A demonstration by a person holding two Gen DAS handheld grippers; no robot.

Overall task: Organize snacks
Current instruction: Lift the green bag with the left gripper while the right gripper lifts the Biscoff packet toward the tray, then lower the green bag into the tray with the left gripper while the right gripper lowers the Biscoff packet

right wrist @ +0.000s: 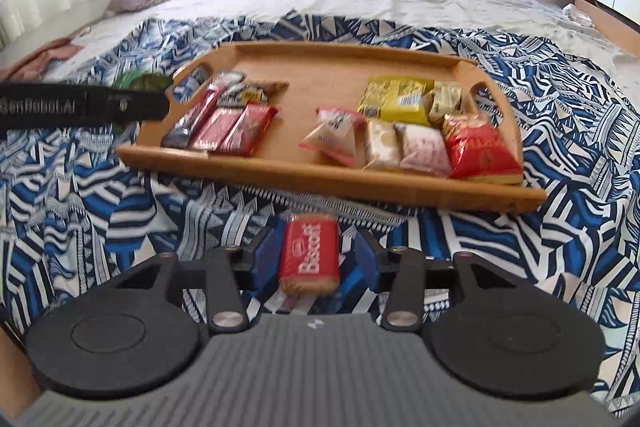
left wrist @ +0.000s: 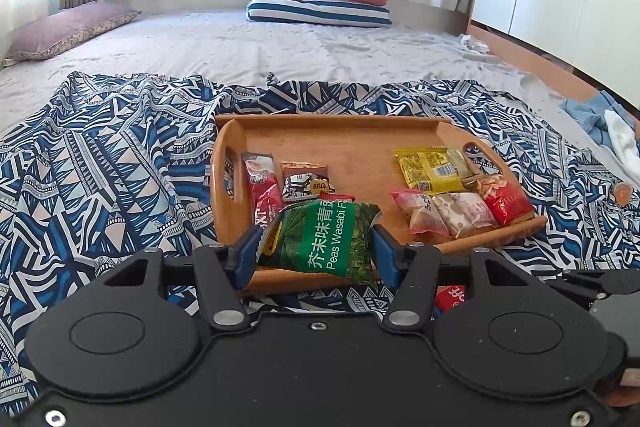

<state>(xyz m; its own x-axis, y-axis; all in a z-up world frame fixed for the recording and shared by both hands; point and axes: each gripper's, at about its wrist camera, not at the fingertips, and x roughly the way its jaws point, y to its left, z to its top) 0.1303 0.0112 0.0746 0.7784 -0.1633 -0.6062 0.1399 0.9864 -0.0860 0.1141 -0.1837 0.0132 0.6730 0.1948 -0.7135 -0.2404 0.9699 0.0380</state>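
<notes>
The left gripper point(left wrist: 316, 251) clasps a green wasabi-pea packet point(left wrist: 320, 239) over the wooden tray point(left wrist: 340, 143). The right gripper point(right wrist: 316, 259) straddles a red biscuit packet point(right wrist: 310, 253) on the patterned cloth point(right wrist: 120, 211), pads not visibly pressing.

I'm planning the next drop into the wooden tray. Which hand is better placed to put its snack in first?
Left, probably. The left gripper is clamped on the green pea packet right over the tray. The right gripper's jaws stand apart around the red biscuit pack, short of the tray's near rim.
</notes>
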